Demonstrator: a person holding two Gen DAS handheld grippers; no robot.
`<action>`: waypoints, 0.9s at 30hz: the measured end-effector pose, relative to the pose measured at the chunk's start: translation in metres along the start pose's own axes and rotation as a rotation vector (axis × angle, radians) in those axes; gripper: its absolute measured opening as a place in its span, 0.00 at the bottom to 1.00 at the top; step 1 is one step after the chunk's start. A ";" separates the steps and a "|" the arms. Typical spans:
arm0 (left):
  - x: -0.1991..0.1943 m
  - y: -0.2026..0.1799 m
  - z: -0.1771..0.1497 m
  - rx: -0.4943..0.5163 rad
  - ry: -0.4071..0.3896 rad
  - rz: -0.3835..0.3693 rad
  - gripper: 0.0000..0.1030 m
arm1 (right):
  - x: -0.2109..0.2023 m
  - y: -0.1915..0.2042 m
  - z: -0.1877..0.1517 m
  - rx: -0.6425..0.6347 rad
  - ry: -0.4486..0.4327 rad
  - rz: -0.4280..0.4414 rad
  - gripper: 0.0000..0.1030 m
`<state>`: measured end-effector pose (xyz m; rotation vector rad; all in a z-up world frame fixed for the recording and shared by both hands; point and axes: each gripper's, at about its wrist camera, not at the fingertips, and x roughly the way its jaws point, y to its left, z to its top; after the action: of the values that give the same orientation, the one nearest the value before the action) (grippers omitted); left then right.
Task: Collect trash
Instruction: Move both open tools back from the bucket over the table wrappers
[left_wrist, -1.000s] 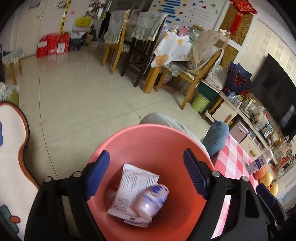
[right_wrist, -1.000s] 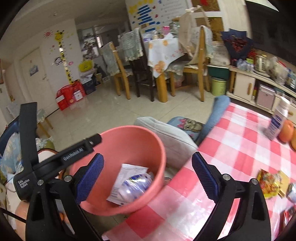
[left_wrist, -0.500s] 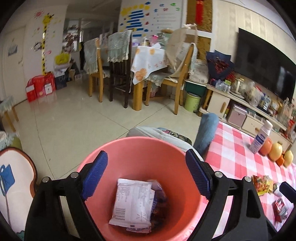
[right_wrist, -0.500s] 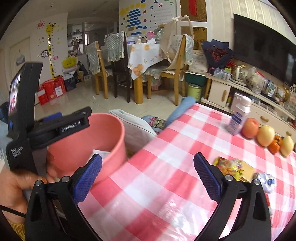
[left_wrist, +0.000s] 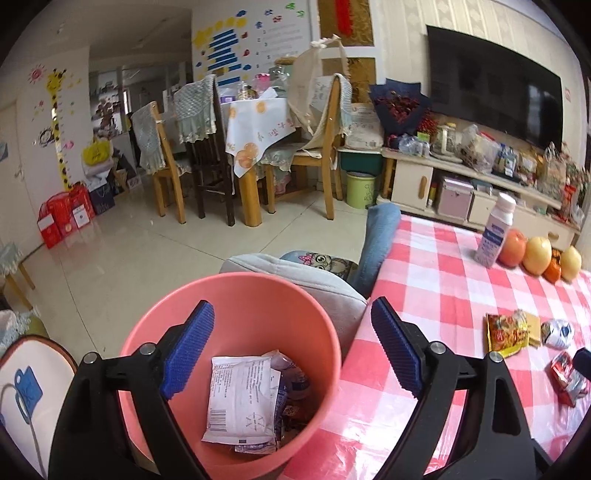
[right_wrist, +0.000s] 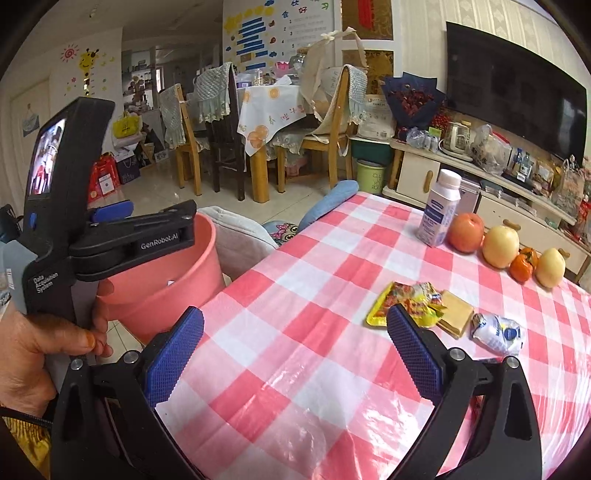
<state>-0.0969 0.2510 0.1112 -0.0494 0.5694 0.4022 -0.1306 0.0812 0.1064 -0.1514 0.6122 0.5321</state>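
A pink bin stands beside the left edge of the red-checked table. It holds a white packet and other wrappers. My left gripper hovers open over it, one finger above the inside, the other above the table edge. In the right wrist view my right gripper is open over the tablecloth, nothing between its pads. Just ahead lie a yellow snack wrapper, a tan packet and a crumpled white wrapper. A red wrapper lies nearer the front.
A white bottle and a row of fruit stand along the table's far side. A grey cushion sits behind the bin. A hand grips the left tool. Dining chairs and a TV cabinet are beyond.
Both views have swung right. The left gripper rolled level and the bin slid to the left of its view. The right gripper moved over the table, bringing the wrappers close ahead.
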 end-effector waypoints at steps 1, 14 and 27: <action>0.000 -0.003 0.000 0.006 0.003 0.000 0.85 | -0.001 -0.002 -0.002 0.001 -0.003 -0.004 0.95; -0.005 -0.037 -0.003 0.083 0.006 0.006 0.85 | -0.010 -0.040 -0.019 0.062 0.000 -0.036 0.95; -0.005 -0.071 -0.007 0.149 0.014 0.011 0.85 | -0.016 -0.075 -0.030 0.104 0.007 -0.053 0.95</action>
<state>-0.0769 0.1830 0.1033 0.0940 0.6119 0.3689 -0.1181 0.0014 0.0903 -0.0710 0.6396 0.4479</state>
